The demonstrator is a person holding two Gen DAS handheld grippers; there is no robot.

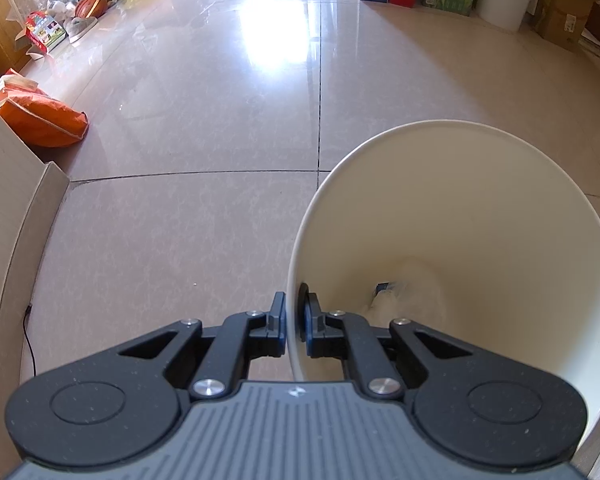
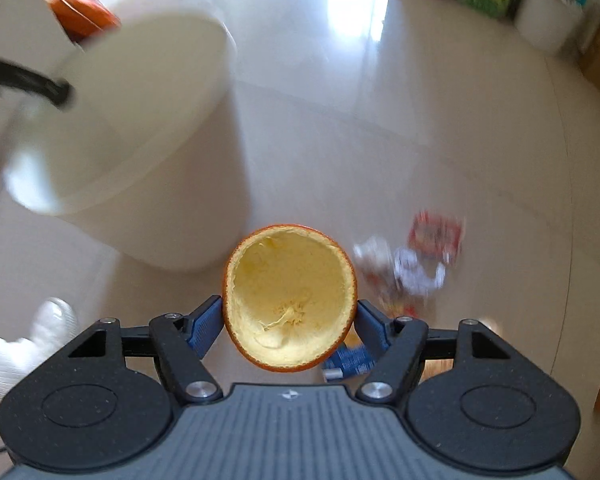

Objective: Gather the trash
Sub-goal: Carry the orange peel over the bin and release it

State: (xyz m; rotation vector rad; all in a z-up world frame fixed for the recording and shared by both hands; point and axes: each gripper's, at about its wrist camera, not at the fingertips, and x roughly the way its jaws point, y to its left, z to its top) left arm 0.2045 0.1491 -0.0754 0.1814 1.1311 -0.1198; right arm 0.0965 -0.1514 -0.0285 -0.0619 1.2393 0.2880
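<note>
Trash bin (image 1: 452,216) rim pinched by left claw (image 1: 293,320).

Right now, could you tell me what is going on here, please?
A person is collecting trash with two handheld grippers. The left gripper is shut on the rim of a white bin, which already holds some trash. The right gripper holds a hollow orange peel above the floor. More wrappers lie there.

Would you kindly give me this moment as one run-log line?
left claw: shut on bin rim | right claw: holding orange peel | wrappers on floor
</note>
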